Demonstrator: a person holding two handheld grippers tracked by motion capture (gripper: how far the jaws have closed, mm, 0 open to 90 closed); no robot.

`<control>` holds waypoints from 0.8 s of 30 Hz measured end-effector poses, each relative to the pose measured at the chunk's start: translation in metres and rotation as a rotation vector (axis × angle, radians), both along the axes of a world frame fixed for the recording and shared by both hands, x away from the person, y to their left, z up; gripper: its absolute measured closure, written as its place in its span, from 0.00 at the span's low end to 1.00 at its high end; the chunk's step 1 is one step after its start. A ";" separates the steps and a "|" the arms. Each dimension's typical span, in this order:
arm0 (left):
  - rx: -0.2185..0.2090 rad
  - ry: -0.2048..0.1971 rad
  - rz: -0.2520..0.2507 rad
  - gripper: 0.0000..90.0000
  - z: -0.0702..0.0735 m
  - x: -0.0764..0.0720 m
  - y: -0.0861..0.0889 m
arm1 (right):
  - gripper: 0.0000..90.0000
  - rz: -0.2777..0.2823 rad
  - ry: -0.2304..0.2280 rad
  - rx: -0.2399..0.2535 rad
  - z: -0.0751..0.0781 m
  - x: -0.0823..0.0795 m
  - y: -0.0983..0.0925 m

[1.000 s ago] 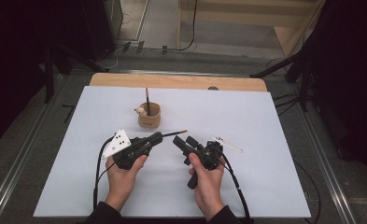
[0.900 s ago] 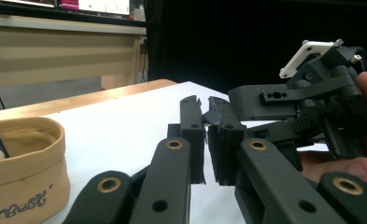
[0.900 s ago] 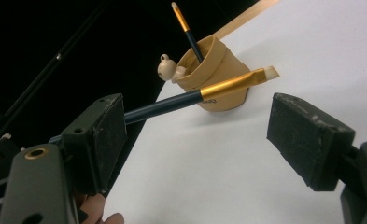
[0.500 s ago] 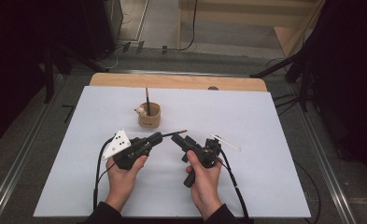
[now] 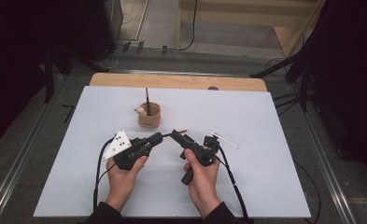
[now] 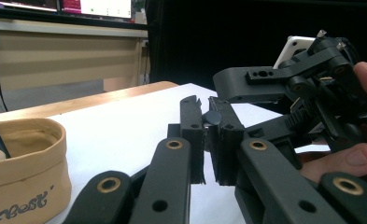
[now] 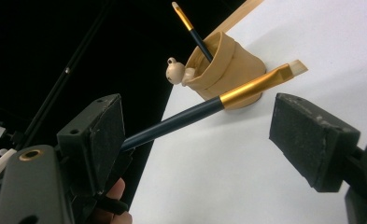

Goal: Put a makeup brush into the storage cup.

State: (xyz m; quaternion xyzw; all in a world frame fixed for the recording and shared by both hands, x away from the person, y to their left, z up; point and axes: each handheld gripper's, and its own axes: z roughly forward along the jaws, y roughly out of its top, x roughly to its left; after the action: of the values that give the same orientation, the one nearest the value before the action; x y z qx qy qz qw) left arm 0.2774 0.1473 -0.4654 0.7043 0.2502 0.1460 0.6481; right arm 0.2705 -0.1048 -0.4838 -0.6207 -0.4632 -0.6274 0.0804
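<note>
A dark-handled paintbrush [image 7: 195,114] with a gold ferrule is held level above the white table [image 5: 265,177]. My left gripper [image 5: 158,136] is shut on its handle, and the handle's end [image 6: 214,116] shows between the closed jaws [image 6: 208,105]. My right gripper [image 5: 175,134] meets it tip to tip, open, its jaws [image 7: 204,135] standing wide on either side of the brush without pressing it. Beyond stands a tan cup [image 5: 149,116] with a small bear figure [image 7: 175,71] and another brush [image 7: 190,25] upright in it.
A thin white stick [image 5: 224,139] lies on the table just right of my right gripper. The table's wooden far edge [image 5: 176,81] runs behind the cup. The cup's wall [image 6: 27,172] stands close on the left in the left gripper view.
My right gripper has edged slightly up and left toward the brush. The left hand and the brush have stayed put.
</note>
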 end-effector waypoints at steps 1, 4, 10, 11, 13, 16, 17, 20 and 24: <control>0.000 0.000 -0.001 0.95 0.000 0.000 0.000 | 0.22 -0.003 0.000 0.001 0.000 0.000 0.000; 0.002 -0.002 -0.005 0.95 0.000 0.000 -0.001 | 0.23 -0.008 0.014 0.008 0.000 0.002 0.000; 0.002 -0.004 -0.010 0.95 0.000 -0.001 -0.002 | 0.25 -0.018 0.030 0.017 0.001 0.005 0.001; 0.003 -0.006 -0.011 0.95 0.000 -0.001 -0.002 | 0.26 -0.021 0.032 0.017 0.001 0.005 0.001; 0.003 -0.006 -0.012 0.95 0.000 -0.001 -0.002 | 0.27 -0.025 0.038 0.019 0.001 0.006 0.001; 0.005 -0.008 -0.015 0.95 0.000 -0.001 -0.003 | 0.29 -0.025 0.048 0.024 0.000 0.007 0.002; 0.005 -0.010 -0.015 0.95 0.000 -0.002 -0.003 | 0.30 -0.025 0.050 0.025 0.000 0.007 0.002; 0.002 -0.006 -0.019 0.95 0.000 -0.002 -0.003 | 0.35 -0.025 0.047 0.018 0.000 0.008 0.002; 0.000 -0.009 -0.020 0.95 0.000 -0.002 -0.003 | 0.42 -0.020 0.051 0.017 -0.001 0.008 0.003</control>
State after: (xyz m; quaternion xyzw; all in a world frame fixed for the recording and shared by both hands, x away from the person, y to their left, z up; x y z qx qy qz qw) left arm 0.2754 0.1441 -0.4655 0.7062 0.2405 0.1428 0.6504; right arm 0.2785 -0.1022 -0.4850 -0.6405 -0.4494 -0.6161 0.0909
